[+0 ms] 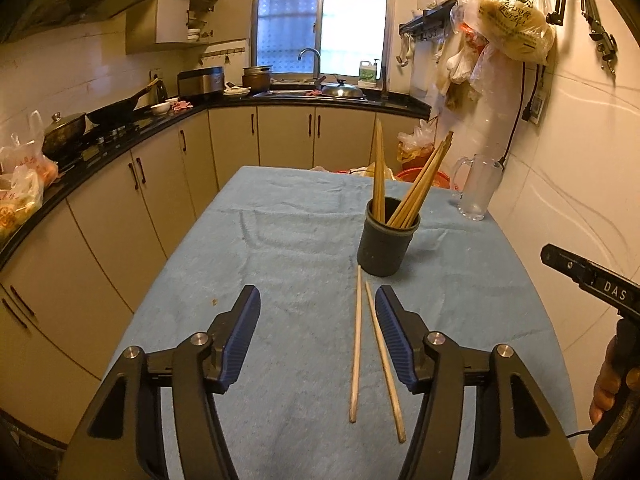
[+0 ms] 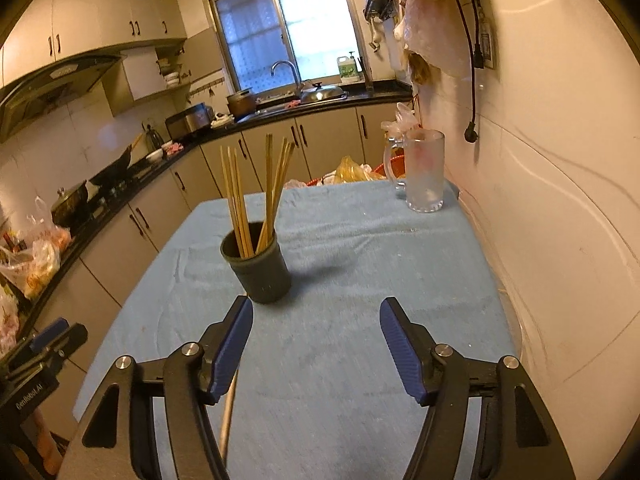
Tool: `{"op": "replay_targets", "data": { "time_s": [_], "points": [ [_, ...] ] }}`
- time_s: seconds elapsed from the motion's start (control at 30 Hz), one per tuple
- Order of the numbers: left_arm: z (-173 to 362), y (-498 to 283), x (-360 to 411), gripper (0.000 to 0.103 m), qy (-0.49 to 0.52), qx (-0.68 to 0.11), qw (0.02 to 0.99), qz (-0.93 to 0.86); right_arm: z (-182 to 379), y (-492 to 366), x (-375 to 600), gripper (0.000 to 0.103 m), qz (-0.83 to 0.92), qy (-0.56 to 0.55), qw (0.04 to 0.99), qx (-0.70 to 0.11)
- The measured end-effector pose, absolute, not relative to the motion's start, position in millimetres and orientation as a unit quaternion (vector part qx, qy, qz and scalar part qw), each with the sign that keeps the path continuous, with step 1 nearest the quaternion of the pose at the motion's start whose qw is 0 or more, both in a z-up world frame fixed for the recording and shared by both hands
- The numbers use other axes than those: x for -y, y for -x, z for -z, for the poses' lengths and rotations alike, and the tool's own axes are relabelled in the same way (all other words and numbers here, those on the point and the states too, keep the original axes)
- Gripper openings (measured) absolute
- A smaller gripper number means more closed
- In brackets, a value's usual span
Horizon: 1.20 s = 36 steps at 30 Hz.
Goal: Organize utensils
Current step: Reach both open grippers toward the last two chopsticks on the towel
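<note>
A dark round holder (image 1: 386,238) stands on the blue cloth with several wooden chopsticks (image 1: 420,182) upright in it. Two loose chopsticks (image 1: 356,344) lie flat on the cloth in front of the holder, between my left gripper's fingers, close to the right one. My left gripper (image 1: 316,336) is open and empty above them. In the right wrist view the holder (image 2: 260,268) with its chopsticks (image 2: 260,196) is ahead and left. My right gripper (image 2: 316,352) is open and empty; one loose chopstick (image 2: 229,412) shows under its left finger.
A glass mug (image 1: 478,192) stands at the table's far right by the wall (image 2: 424,172). The blue cloth (image 1: 280,248) covers the table. Kitchen counters run along the left and back. The right gripper's body (image 1: 600,292) sits at the right edge.
</note>
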<state>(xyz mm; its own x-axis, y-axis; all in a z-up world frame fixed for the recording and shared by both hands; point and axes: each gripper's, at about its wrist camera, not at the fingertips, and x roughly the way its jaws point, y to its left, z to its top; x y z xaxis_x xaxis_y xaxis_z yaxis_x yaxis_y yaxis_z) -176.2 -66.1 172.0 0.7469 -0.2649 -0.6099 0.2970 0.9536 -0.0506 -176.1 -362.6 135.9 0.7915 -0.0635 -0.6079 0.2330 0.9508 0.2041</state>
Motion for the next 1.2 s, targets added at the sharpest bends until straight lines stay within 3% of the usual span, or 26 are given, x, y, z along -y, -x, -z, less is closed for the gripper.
{"op": "replay_targets", "data": {
  "time_s": [0.27, 0.57, 0.83, 0.93, 1.1, 1.2],
  "points": [
    [-154.3, 169.1, 53.6, 0.059, -0.017, -0.346, 0.927, 0.140, -122.6, 173.8, 344.6, 0.075, 0.077, -0.091, 0.931, -0.345],
    [-97.3, 141.1, 37.8, 0.059, -0.010, -0.408, 0.906, 0.112, -41.2, 145.3, 278.8, 0.075, -0.001, -0.026, 0.892, -0.452],
    [-54.5, 128.9, 47.7, 0.059, -0.031, -0.446, 0.885, 0.133, 1.8, 122.2, 236.4, 0.065, -0.038, 0.007, 0.884, -0.467],
    [-44.2, 127.5, 58.3, 0.059, -0.035, -0.456, 0.876, 0.151, 9.2, 117.4, 230.8, 0.054, -0.037, 0.021, 0.883, -0.468],
    [-31.2, 131.5, 88.5, 0.059, -0.066, -0.467, 0.861, 0.189, 20.4, 120.1, 246.9, 0.014, -0.023, -0.011, 0.883, -0.468],
    [-25.9, 134.5, 105.1, 0.059, -0.084, -0.463, 0.857, 0.210, 19.8, 124.9, 269.1, 0.009, -0.002, -0.053, 0.882, -0.468]
  ]
}}
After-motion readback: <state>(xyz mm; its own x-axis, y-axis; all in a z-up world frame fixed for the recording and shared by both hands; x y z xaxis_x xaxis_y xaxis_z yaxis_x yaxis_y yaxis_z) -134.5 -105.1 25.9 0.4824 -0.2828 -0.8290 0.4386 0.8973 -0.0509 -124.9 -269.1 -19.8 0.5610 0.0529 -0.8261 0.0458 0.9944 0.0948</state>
